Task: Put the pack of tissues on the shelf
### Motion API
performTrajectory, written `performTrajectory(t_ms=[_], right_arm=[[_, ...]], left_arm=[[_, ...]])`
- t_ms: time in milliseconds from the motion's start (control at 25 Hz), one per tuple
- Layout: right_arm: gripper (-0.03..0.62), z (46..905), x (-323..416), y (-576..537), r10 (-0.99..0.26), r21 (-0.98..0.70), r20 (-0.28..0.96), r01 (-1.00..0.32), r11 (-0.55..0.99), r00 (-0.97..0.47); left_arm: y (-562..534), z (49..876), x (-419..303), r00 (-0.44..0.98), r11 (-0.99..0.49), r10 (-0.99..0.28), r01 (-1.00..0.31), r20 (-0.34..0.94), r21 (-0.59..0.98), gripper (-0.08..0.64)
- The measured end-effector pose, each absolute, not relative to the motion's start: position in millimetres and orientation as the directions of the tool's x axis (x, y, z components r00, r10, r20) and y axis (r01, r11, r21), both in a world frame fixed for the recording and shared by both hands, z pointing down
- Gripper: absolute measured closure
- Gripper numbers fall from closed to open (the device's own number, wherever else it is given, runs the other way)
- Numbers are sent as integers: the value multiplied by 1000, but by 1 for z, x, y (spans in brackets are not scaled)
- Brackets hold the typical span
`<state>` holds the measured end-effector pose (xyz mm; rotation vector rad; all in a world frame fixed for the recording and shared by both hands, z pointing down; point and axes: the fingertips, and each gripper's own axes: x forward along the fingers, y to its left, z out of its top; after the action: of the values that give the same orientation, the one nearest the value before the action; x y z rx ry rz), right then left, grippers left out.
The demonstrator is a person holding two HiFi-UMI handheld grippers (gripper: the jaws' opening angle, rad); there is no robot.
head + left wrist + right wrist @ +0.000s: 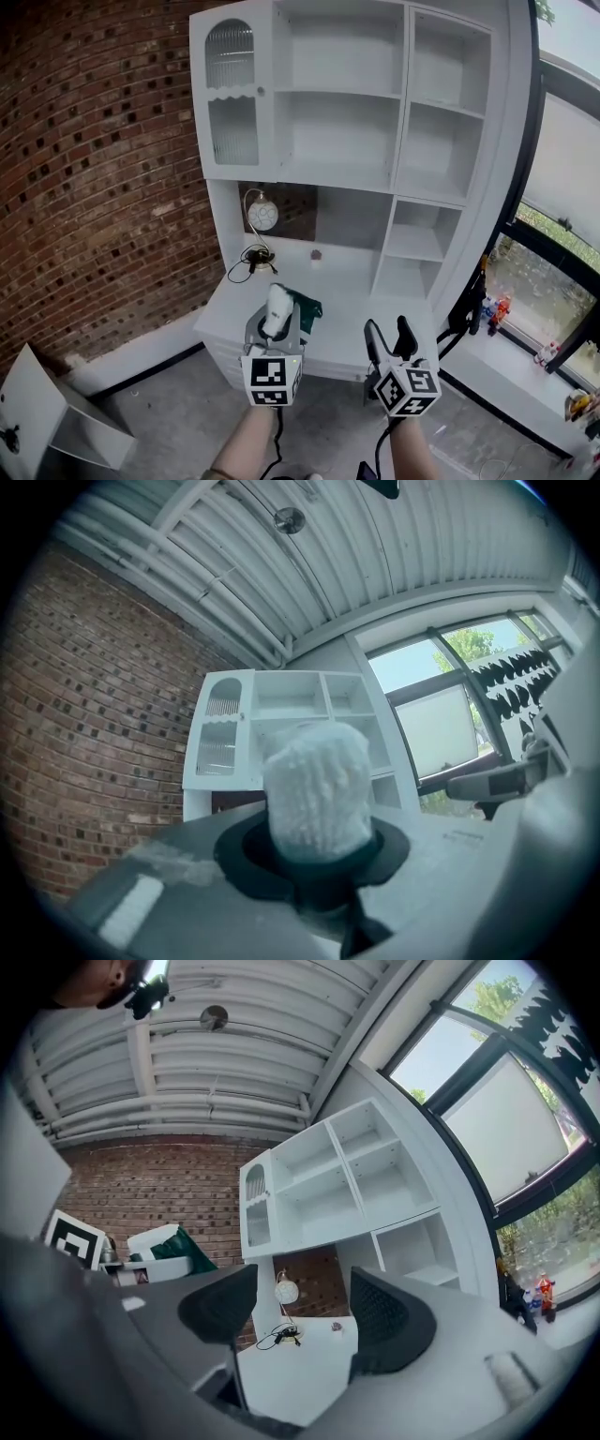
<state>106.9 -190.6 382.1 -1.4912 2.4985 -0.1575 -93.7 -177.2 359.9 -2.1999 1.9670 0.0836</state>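
In the head view the left gripper point(275, 330) pinches the pack of tissues point(278, 307) upright between its jaws and holds it out before the white shelf point(342, 131), near the front edge of the table point(328, 281). So the pack is in the air, not yet on any board. The right gripper point(390, 339) hangs beside it, jaws spread. In the left gripper view the pack stands up from the pressing pads and points toward the shelf, I think so that it can go in end first. In the right gripper view nothing sits between the jaws; only the lamp point(286, 1290) and its cable point(281, 1335) on the table show there. This gripper seems kept free, out of the way
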Motion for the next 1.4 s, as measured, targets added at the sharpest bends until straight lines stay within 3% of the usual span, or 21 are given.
performTrajectory(t_ms=[360,1000,1400], right_arm=[[290,414,105,-225,-884,-246,-88,-850,466,-460],[290,401,70,-317,-934,-236,-117,-904,356,-337],[290,400,45,-351,-945,-251,-112,-911,327,-308]], left_arm=[[-214,385,-94,125,-111,-986,-986,-108,-123,459],[-331,361,-125,267,-257,-949,-963,-165,-83,457],[-372,365,-146,300,-319,-938,-943,-171,94,457]])
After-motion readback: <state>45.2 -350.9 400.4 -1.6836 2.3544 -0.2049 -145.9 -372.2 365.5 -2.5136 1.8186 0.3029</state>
